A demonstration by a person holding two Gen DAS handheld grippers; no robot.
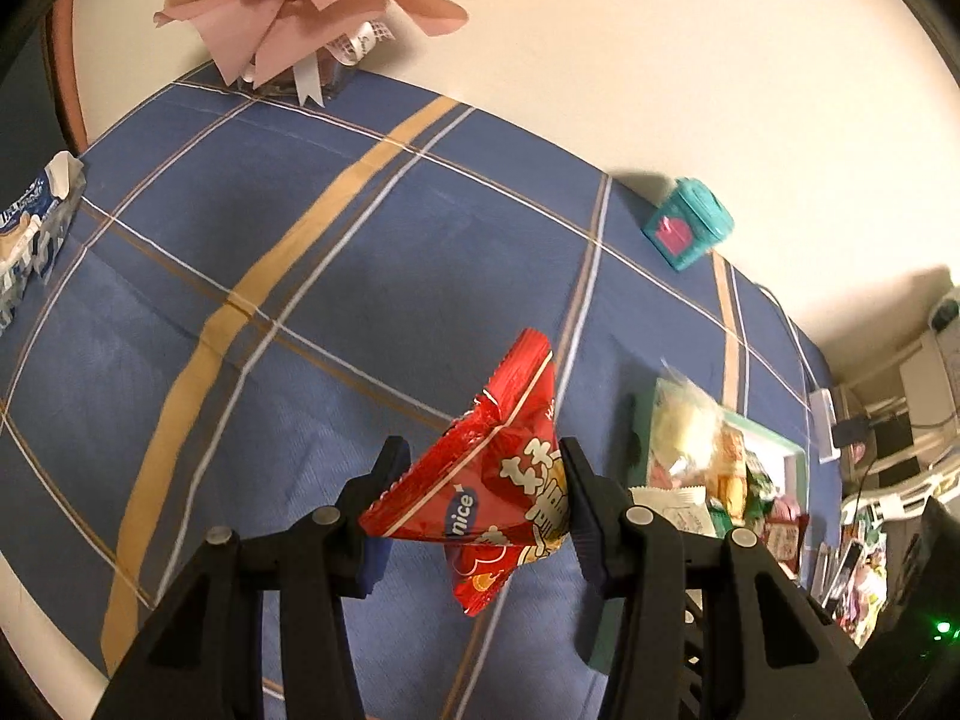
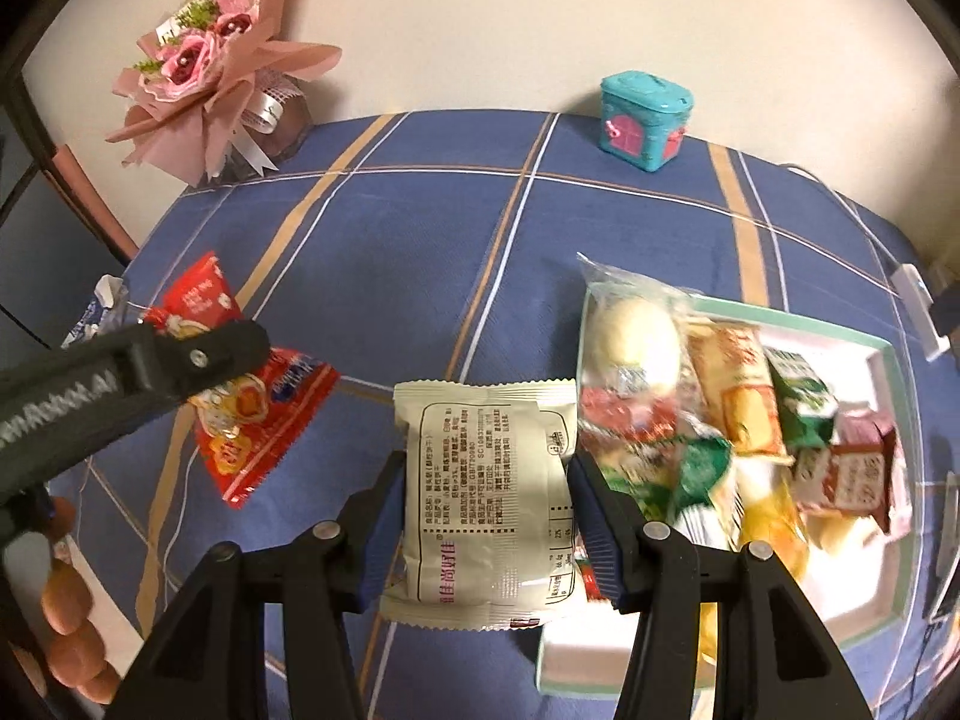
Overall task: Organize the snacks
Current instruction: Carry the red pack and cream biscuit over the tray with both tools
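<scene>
My left gripper (image 1: pixel 480 480) is shut on a red snack packet (image 1: pixel 498 480) and holds it above the blue plaid tablecloth; it also shows in the right wrist view (image 2: pixel 252 414), under the left gripper's arm (image 2: pixel 150 360). My right gripper (image 2: pixel 486 486) is shut on a cream-white snack packet (image 2: pixel 486 492), held just left of the white tray with a green rim (image 2: pixel 888 594). The tray holds several snack packets (image 2: pixel 738 414) and also shows in the left wrist view (image 1: pixel 792 456).
A pink flower bouquet (image 2: pixel 210 72) stands at the table's far left corner. A teal box with pink doors (image 2: pixel 645 120) stands at the far edge. A blue-white bag (image 1: pixel 30 228) lies at the left edge. Cluttered shelves (image 1: pixel 888 450) stand right of the table.
</scene>
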